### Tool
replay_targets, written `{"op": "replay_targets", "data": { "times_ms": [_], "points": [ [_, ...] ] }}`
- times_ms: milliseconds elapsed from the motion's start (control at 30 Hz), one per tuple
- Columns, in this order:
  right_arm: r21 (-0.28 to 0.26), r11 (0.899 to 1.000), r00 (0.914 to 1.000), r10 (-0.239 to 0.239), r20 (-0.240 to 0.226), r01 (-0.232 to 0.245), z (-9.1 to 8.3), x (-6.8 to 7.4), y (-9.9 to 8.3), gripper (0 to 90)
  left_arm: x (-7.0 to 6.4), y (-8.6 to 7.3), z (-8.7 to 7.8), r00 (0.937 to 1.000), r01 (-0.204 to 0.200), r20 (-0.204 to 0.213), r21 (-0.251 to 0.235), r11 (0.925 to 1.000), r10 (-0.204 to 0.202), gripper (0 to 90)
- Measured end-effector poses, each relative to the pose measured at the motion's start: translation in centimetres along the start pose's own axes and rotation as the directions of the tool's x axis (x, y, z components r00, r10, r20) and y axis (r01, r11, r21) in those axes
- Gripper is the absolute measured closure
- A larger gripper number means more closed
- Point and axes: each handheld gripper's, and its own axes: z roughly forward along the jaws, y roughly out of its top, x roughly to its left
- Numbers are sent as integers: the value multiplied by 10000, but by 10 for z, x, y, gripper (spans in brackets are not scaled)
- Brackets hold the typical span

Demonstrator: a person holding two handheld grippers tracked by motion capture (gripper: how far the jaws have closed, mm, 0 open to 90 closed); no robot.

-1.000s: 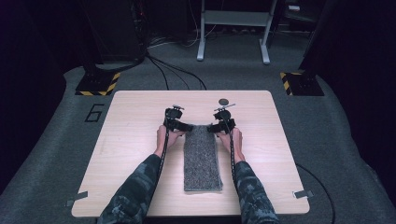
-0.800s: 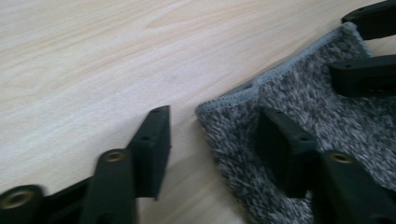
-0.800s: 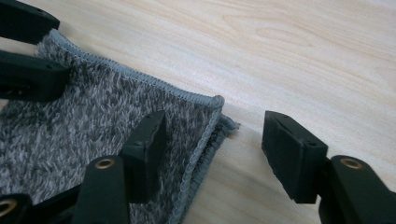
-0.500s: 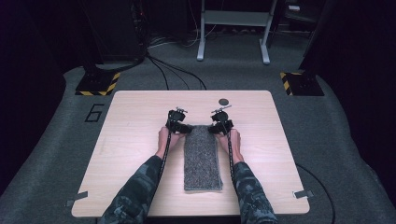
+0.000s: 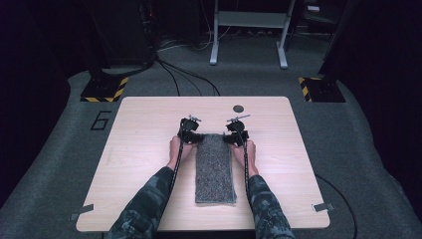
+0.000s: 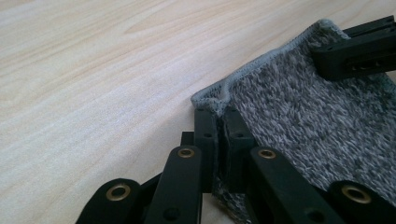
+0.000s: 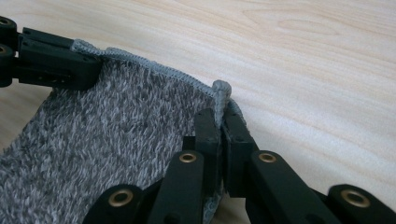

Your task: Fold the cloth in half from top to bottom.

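1. Fingers of the left gripper (image 5: 190, 133) are clamped on the far left corner of the grey cloth (image 5: 214, 169); its own view shows that corner (image 6: 212, 101) pinched between them.
2. Fingers of the right gripper (image 5: 234, 134) pinch the far right corner (image 7: 221, 95) the same way.
3. With both far corners held, the hem (image 7: 154, 67) between them rises a little off the surface (image 5: 144, 149), probably so the far end can be lifted evenly.
4. Cloth lies lengthwise at the middle of the surface, between the forearms, its near end flat.
5. Judging by the grip, a fold toward the near edge looks likely.
6. One small dark disc (image 5: 238, 108) sits beyond, well apart.
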Motion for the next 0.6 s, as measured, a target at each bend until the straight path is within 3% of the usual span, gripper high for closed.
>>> {"op": "replay_targets", "data": {
  "times_ms": [333, 600],
  "points": [
    [-859, 9956, 9992, -383, -131, 370, -25, 3, 1, 877, -2, 6, -25, 9991, -374, 173, -665, 9971, 387, 866],
    [-1739, 9827, 9974, -688, -196, 644, -51, 8, 7, 877, -10, 16, -47, 9973, -697, 140, -1337, 9886, 723, 866]
  ]
}}
